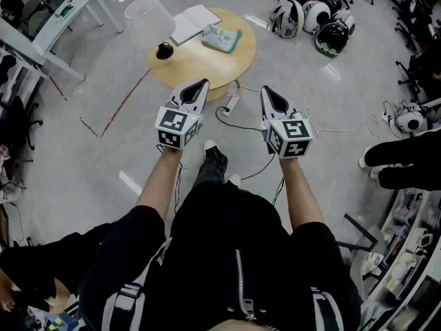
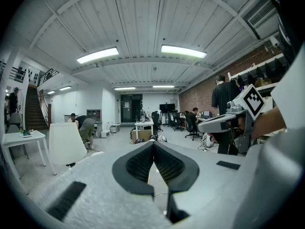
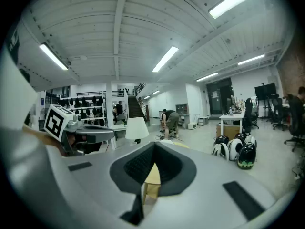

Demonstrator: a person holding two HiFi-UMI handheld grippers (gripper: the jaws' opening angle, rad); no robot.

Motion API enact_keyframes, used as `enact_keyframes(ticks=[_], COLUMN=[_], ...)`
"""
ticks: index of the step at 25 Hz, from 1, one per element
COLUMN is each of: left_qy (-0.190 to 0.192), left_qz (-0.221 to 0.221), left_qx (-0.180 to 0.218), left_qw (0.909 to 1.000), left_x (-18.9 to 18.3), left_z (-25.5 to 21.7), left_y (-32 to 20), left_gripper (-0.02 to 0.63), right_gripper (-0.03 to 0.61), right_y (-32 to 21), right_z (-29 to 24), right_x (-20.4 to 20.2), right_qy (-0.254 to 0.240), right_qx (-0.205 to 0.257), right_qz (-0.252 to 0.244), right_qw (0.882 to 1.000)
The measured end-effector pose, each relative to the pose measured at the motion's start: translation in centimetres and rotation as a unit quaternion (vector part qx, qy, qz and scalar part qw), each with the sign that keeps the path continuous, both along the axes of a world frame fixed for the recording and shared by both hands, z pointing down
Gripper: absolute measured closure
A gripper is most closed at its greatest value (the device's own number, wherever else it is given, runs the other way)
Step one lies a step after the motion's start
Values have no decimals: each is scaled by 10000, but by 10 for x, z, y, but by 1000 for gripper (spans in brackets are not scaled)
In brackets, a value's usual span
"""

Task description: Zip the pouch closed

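Observation:
A pale teal pouch lies on the far right part of a round wooden table, well ahead of both grippers. Whether its zip is open I cannot tell from here. My left gripper is held in the air short of the table's near edge, its jaws shut with nothing between them. My right gripper hovers beside it at the same height, also shut and empty. A strip of the yellowish table shows below the right jaws. Neither gripper touches the pouch.
On the table also stand a lamp with a white shade and a white notebook. A power strip and cables lie on the floor under the grippers. Several helmets sit on the floor beyond. A white desk stands far left.

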State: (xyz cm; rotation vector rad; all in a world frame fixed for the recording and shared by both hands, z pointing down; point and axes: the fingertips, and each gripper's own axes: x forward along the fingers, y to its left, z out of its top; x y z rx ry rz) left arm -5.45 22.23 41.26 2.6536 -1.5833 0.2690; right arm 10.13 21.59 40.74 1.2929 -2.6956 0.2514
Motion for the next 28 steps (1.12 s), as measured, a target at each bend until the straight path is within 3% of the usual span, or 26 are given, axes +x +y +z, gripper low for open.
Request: enact_keyframes(ticks=[4, 9, 19, 28], left_qy=[39, 196, 119, 21], left_qz=[10, 195, -66, -25], left_qx=[36, -103, -151, -285], left_qw=[10000, 9996, 9998, 9996], left_x=[4, 14, 15, 8], left_z=[-2, 3, 12, 18], left_y=[4, 9, 1, -40], left_gripper=[606, 608, 607, 606], right_gripper=[574, 574, 574, 574], right_y=[5, 7, 3, -33], right_z=[-3, 4, 12, 15], right_x=[3, 1, 3, -11], right_qy=[-286, -98, -156, -141], right_qx=[43, -37, -96, -131], right_qz=[-65, -159, -199, -143], right_qw=[9996, 9998, 9996, 9997])
